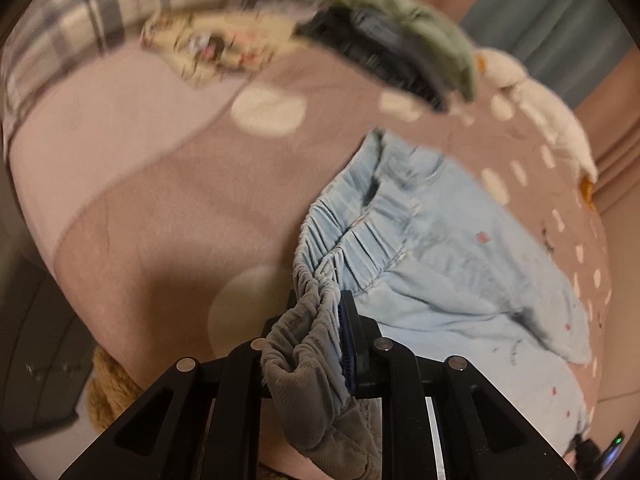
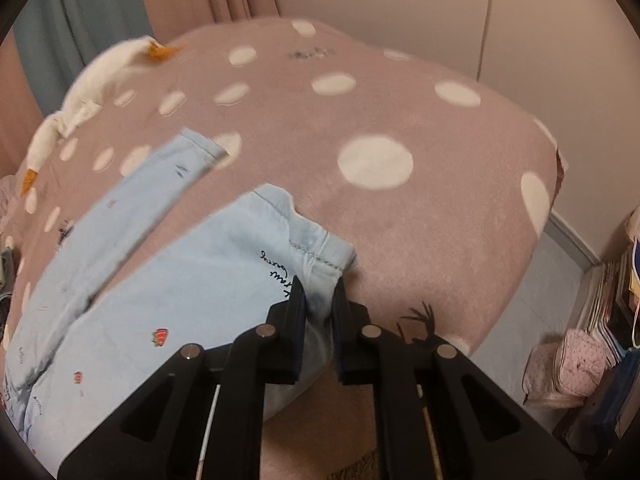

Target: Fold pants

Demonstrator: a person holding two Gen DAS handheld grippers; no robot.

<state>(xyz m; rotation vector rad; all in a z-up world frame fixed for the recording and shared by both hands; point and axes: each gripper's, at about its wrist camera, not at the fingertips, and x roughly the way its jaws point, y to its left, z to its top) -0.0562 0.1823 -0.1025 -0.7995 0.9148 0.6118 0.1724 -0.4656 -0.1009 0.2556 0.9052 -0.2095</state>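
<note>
Left claw is clamped down on the gathered elastic waistband of the pale blue cotton pants with small red strawberry prints — the bunched fabric spills back over the black fingers toward the camera, looking grey in shadow. Over on the other side, the right claw has its jaws nearly together and pinched on the stitched hem of one pant leg, right beside a line of black cursive lettering.

The pants lie spread across the dusty-pink fleece blanket with large cream polka dots, which covers a bed. In the right wrist view the two legs fan apart: the gripped leg runs down to the claw, while the other leg stretches away toward the upper left, its cuff resting flat on the blanket. In the left wrist view the waistband stands lifted at the claw and the seat of the pants trails off to the right along the blanket.

Beyond the pants — a white plush goose with an orange beak lies along the far edge of the bed. A heap of dark and olive-green clothing sits at the top of the left view, beside a grey-and-cream plaid fabric, both blurred.
</note>
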